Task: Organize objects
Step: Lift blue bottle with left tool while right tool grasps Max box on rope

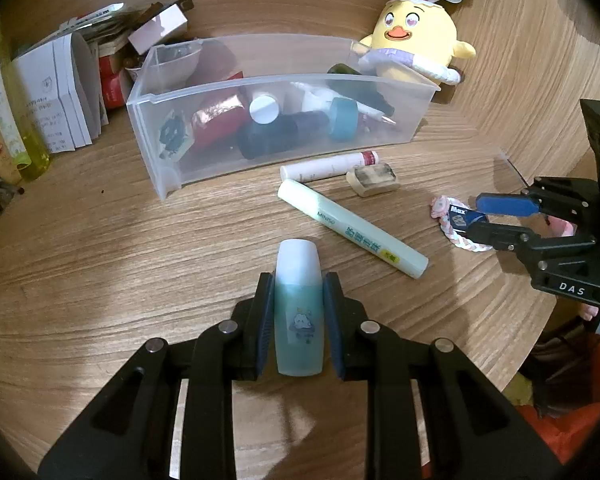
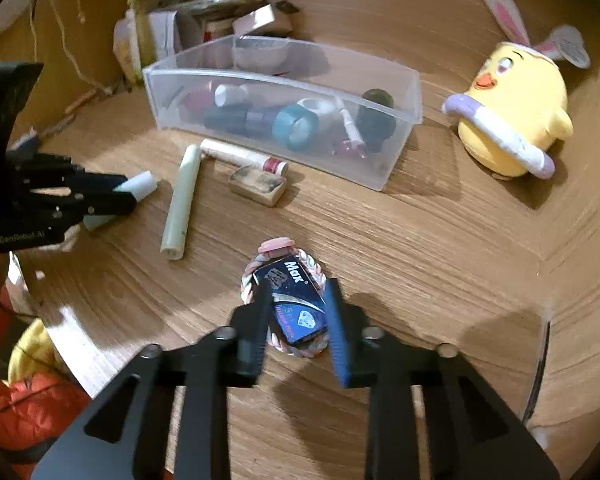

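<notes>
Objects for sorting lie partly in the clear plastic bin (image 1: 204, 92) and partly loose on the wooden tabletop (image 1: 100, 248), so we judge the job to be roughly midway. Inside the bin we already see a teal tape roll (image 1: 343, 119), a white-capped jar (image 1: 264, 109), dark bottles and other small things piled together. Our left gripper (image 1: 298, 292) is pinching a small teal bottle (image 1: 299, 320) with a white cap, its pads pressed to both sides of the body, the bottle off the table and pointing toward the bin. Our right gripper (image 2: 298, 304) straddles a small dark blue "Max" box (image 2: 296, 300) that rests on a braided pastel bracelet (image 2: 312, 270); the left pad seems to touch the box, but blur keeps us from saying whether it is truly clamped. Still loose just in front of the bin are a pale green tube (image 1: 352, 232), a white stick with a red end (image 1: 328, 165) and a worn eraser-like block (image 1: 373, 179). A yellow plush chick (image 1: 416, 40) sits beside the bin's far corner, and boxes and bottles crowd the far left.
</notes>
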Demonstrator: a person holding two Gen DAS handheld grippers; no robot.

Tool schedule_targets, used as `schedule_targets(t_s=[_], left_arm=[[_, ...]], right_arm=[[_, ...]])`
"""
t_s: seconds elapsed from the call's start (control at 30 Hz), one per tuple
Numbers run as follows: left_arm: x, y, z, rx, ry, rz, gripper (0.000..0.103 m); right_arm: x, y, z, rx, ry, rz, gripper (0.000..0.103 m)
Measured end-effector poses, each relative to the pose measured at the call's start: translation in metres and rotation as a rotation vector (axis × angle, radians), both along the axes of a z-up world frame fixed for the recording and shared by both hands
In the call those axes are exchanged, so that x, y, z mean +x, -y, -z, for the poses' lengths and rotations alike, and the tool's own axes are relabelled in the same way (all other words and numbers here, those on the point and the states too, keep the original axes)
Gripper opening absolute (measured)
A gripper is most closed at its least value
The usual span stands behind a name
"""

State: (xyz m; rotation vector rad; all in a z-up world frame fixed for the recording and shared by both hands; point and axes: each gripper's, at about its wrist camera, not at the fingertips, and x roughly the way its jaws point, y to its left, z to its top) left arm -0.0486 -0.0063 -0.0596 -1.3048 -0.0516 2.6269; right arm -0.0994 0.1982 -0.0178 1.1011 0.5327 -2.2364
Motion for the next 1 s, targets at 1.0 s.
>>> schedule_targets(t_s=[1.0], left_arm=[[0.002,0.012,-0.012,0.044,-0.036,-0.014,0.025]], right_arm=[[0.008,0.018,0.002,0.066,0.052,-0.126,0.027]])
